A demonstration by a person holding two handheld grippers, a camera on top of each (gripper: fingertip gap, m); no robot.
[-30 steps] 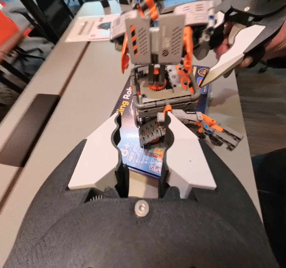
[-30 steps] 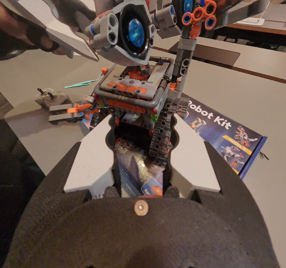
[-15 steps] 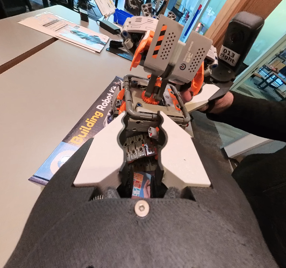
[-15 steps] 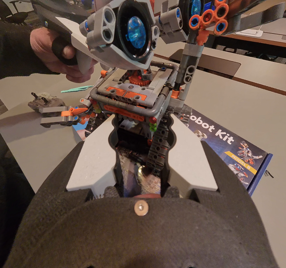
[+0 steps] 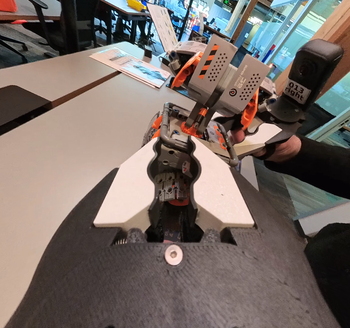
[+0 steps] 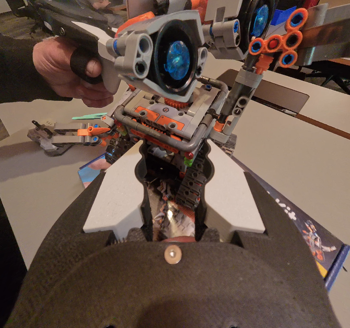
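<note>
A grey and orange toy robot [image 5: 223,84] with tracks and two blue lens eyes [image 6: 170,57] stands on a blue kit box [image 6: 312,239] on a pale table [image 5: 75,129]. My left gripper [image 5: 174,141] is shut on the rear corner of its grey chassis, above a track. My right gripper [image 6: 174,143] is open, jaws astride the chassis front and one track, which touches the right finger. One white finger [image 5: 251,145] of the right gripper shows beside the robot in the left wrist view. The robot's claw arm [image 6: 75,133] sticks out to the side.
A grey block [image 6: 43,143] and a green strip [image 6: 89,116] lie on the table beyond the claw arm. Leaflets [image 5: 130,65] lie at the far end. Dark panels are set in the table [image 5: 17,101]. A hand [image 6: 62,69] holds the left gripper. Desks and chairs stand behind. Spacing between my two grippers at the tips: around 8 cm.
My left gripper has swung low and forward and closed on the robot's rear chassis. My right gripper has moved a little closer to the robot's front.
</note>
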